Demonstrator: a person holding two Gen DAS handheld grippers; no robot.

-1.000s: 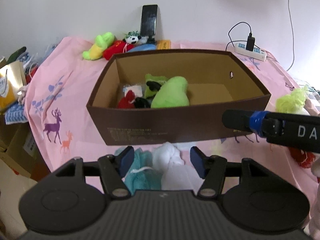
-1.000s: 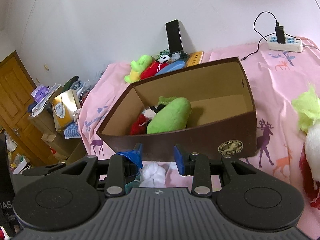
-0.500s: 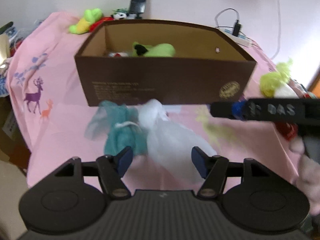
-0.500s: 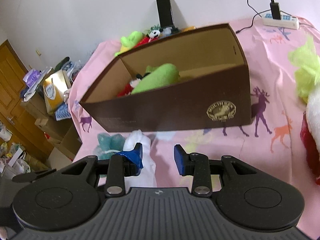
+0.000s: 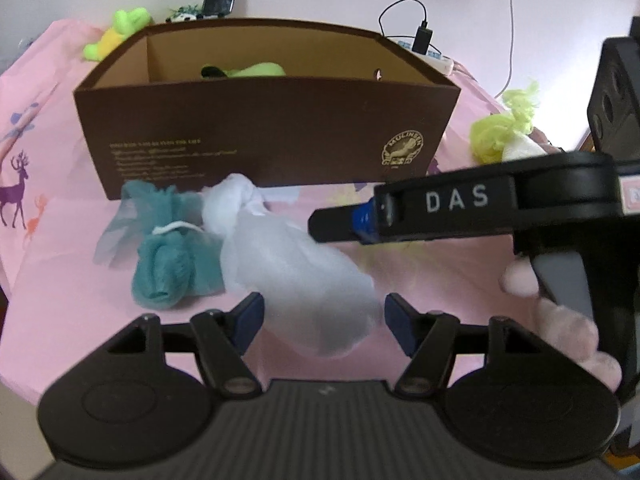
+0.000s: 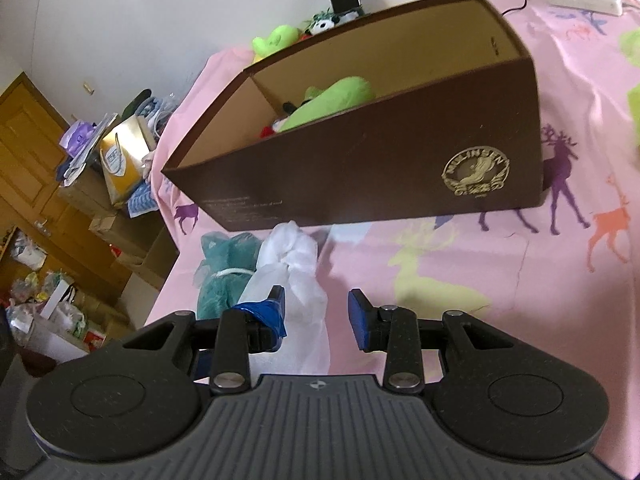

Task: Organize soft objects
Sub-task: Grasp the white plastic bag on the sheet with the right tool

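The white mesh pouf, lying beside the teal pouf before the brown box, looks light and squashy, so the spread, empty left gripper, whose jaws have just been opening, should pinch its bunched middle, while the right gripper stands narrowly parted and empty.

White mesh pouf lies on pink cloth before my jaws, touching teal pouf; brown box behind w/ green plush inside.
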